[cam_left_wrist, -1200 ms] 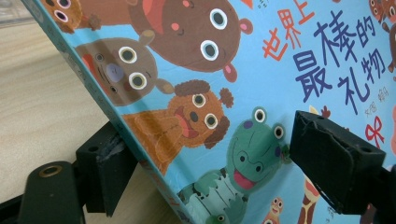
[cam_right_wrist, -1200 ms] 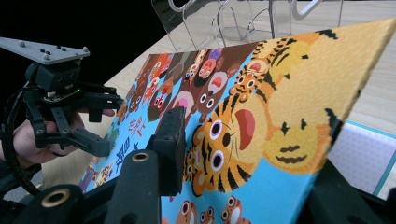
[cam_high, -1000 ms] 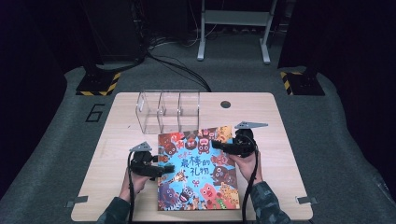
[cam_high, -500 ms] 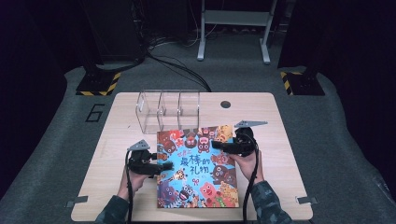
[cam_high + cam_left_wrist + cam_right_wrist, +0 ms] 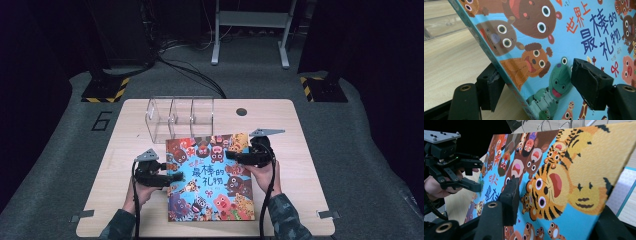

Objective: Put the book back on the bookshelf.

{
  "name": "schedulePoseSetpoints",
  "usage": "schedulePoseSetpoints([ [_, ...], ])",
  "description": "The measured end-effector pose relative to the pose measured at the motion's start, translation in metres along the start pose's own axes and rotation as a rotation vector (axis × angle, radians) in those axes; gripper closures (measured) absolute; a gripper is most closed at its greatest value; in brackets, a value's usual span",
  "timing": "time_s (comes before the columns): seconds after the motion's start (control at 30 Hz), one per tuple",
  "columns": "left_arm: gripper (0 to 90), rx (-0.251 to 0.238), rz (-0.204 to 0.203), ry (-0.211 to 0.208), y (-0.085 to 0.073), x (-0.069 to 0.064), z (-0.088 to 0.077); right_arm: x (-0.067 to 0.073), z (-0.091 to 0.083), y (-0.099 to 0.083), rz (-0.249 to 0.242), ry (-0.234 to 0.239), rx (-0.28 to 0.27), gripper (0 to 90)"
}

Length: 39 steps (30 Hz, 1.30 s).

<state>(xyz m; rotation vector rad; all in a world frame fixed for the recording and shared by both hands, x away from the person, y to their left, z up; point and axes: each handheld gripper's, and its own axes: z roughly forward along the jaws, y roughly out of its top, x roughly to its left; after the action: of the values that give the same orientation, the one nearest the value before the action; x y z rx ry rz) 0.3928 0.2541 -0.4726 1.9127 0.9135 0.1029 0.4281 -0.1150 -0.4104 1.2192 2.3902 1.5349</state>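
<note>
A square picture book (image 5: 210, 180) with cartoon animals on a blue cover is held between my two grippers above the wooden table (image 5: 295, 125), tilted. My left gripper (image 5: 172, 177) is at its left spine edge. In the left gripper view one jaw sits under the spine and the other presses the book's cover (image 5: 579, 30), so the left gripper (image 5: 536, 82) is shut on it. My right gripper (image 5: 231, 156) clamps the right edge near the top. In the right gripper view the book (image 5: 574, 170) passes between the right gripper's (image 5: 559, 205) jaws, and the left gripper (image 5: 477, 175) shows beyond.
A clear plastic organiser (image 5: 180, 117) with three compartments stands just behind the book's far edge. A round hole (image 5: 242, 111) is in the tabletop at the back. Bare wood lies to the left and right of the book.
The left gripper has shifted slightly to the right onto the book's spine edge. The book and the right gripper have hardly moved.
</note>
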Motion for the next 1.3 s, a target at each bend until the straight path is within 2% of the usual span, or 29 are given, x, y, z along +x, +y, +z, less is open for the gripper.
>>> schedulePoseSetpoints([
  [0.27,31.2,-0.009,0.023,0.017,0.004,-0.002,-0.005,0.001,-0.001,0.003,-0.005,-0.009,-0.006,50.8],
  [0.6,37.2,-0.034,0.031,0.039,0.01,-0.004,-0.011,0.002,-0.003,0.005,-0.009,-0.025,0.002,48.6],
  [0.63,37.8,-0.034,0.053,0.048,0.011,-0.003,-0.012,0.002,-0.003,0.006,-0.012,-0.026,-0.002,48.6],
  [0.67,37.9,-0.033,0.047,0.05,0.011,-0.004,-0.012,0.002,-0.004,0.006,-0.011,-0.026,-0.003,48.6],
  [0.8,38.5,-0.029,0.063,0.058,0.012,-0.005,-0.014,0.003,-0.004,0.007,-0.011,-0.028,-0.001,48.0],
  [1.0,42.3,-0.061,0.089,0.076,0.015,-0.008,-0.019,0.003,-0.004,0.008,-0.016,-0.041,0.008,47.0],
  [1.1,43.8,-0.069,0.109,0.088,0.017,-0.008,-0.021,0.003,-0.005,0.009,-0.022,-0.051,0.012,46.1],
  [1.17,43.9,-0.057,0.112,0.086,0.018,-0.009,-0.023,0.004,-0.005,0.01,-0.028,-0.051,0.012,46.0],
  [1.3,44.0,-0.075,0.131,0.111,0.019,-0.011,-0.023,0.006,-0.006,0.012,-0.027,-0.054,0.008,46.1],
])
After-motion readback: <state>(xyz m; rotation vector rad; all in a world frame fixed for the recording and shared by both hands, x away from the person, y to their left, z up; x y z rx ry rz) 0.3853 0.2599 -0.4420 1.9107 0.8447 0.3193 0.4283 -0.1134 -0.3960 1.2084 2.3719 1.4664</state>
